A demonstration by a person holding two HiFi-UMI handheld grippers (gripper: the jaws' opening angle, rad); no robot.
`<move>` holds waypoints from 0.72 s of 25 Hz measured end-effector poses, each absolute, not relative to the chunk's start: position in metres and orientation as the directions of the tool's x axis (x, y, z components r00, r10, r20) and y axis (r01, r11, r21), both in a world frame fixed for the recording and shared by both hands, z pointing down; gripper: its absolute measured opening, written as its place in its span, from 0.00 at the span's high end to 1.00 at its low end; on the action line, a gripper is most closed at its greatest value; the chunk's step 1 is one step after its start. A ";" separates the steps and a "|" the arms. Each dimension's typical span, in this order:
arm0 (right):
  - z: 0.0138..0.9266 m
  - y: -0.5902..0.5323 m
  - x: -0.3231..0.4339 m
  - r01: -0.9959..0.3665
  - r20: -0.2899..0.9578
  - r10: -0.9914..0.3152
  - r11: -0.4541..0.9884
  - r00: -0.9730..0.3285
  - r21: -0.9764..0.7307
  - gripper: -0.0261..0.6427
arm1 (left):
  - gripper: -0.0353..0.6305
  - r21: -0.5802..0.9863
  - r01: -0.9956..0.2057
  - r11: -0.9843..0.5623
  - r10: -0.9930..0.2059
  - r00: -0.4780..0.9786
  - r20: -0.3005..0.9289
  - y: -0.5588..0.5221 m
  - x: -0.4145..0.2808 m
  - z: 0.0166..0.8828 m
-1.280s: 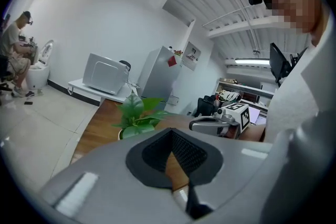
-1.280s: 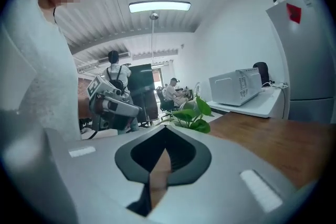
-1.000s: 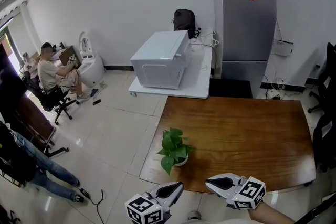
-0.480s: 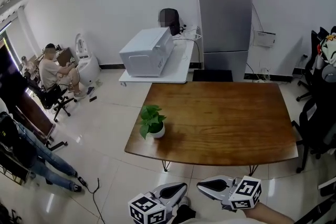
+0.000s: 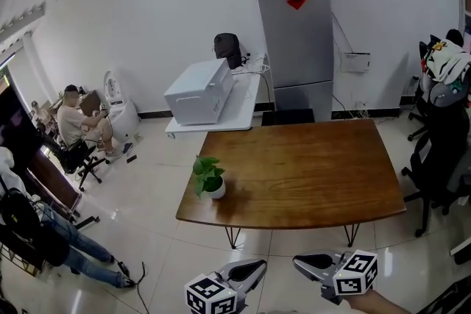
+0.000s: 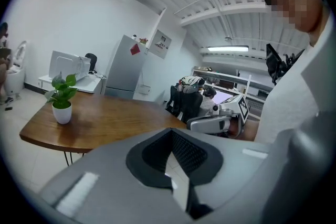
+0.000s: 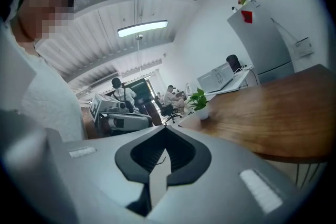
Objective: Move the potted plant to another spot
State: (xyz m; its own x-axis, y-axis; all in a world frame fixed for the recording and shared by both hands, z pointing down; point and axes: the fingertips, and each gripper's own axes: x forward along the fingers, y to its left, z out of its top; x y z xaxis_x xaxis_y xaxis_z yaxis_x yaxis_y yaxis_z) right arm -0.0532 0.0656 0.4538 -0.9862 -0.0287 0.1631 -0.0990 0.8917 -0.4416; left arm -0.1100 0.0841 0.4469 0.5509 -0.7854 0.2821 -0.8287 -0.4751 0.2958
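- Location, potted plant [image 5: 208, 177]: small green plant in a white pot, upright on the wooden table [image 5: 316, 165], close to the table's left edge in the head view, towards the near-left corner. Nothing touches it.
- Claw state, left gripper [image 5: 259, 267]: low in the head view, short of the table's near edge and well apart from the potted plant. Its own view shows the jaws clenched, tips together, nothing between them. The potted plant [image 6: 62, 101] stands far off to the left on the tabletop.
- Claw state, right gripper [image 5: 300, 259]: just beside the left gripper, also off the table. Jaws closed tight on nothing.
- Surroundings: grey fridge [image 5: 294, 40] against the back wall, white microwave [image 5: 197, 90] on a low white stand [image 5: 239, 110] left of it, dark office chair [image 5: 440, 158] at the table's right side, seated person [image 5: 73, 118] far left.
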 end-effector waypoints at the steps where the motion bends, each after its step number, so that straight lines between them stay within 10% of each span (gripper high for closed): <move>1: 0.451 0.068 -0.052 -0.109 0.160 -0.042 0.891 -0.986 -0.441 0.96 | 0.95 0.293 -0.826 -0.482 -0.782 0.556 0.280 0.086 -0.109 0.444; 18: 0.438 0.114 -0.105 -0.141 0.174 -0.080 0.915 -0.982 -0.378 0.96 | 0.95 0.297 -0.811 -0.504 -0.790 0.572 0.223 0.133 -0.161 0.429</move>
